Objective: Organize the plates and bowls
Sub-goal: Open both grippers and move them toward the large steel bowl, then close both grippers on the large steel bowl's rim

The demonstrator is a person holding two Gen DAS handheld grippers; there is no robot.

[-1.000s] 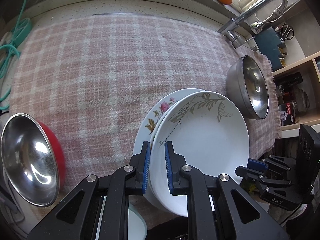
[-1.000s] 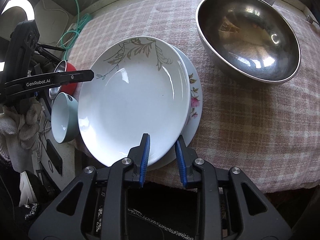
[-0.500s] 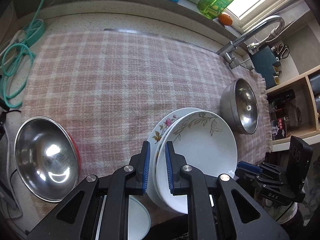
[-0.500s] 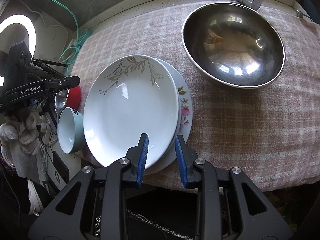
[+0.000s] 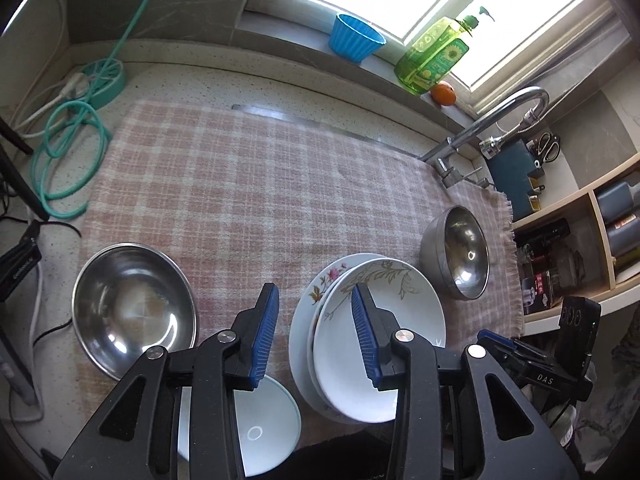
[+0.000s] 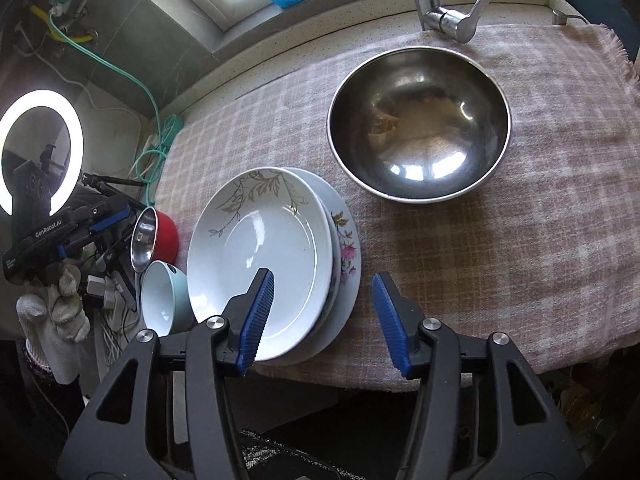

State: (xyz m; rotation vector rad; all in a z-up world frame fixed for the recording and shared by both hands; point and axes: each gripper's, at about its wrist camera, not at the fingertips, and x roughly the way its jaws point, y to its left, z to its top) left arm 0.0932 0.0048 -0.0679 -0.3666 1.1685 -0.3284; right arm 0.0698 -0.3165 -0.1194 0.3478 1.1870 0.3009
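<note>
From your left wrist view, your left tongs [image 5: 314, 330] are spread wide and grasp nothing. The leaf-patterned plate [image 5: 380, 344] sits stacked on the flower-patterned plate [image 5: 320, 300], on the pink checked cloth [image 5: 248, 184] that covers the desk. The right-hand blue finger overlaps the plates' left edge in the picture, and the gap between the fingers frames bare cloth just left of the stack. A steel bowl [image 5: 130, 312] lies left of the tongs, a second steel bowl [image 5: 460, 256] lies beyond the plates to the right, and a pale teal bowl [image 5: 264, 428] shows below the tongs. The other gripper, at lower right, reads "DAS".

From your right wrist view, your right tongs [image 6: 324, 322] are likewise released and empty. The plate stack's near right edge sits between the fingers, the left finger overlapping the leaf-patterned plate's rim. The large steel bowl lies beyond, near the faucet [image 6: 440, 12]. At left, the other gripper reads "GenRobot.AI".
</note>
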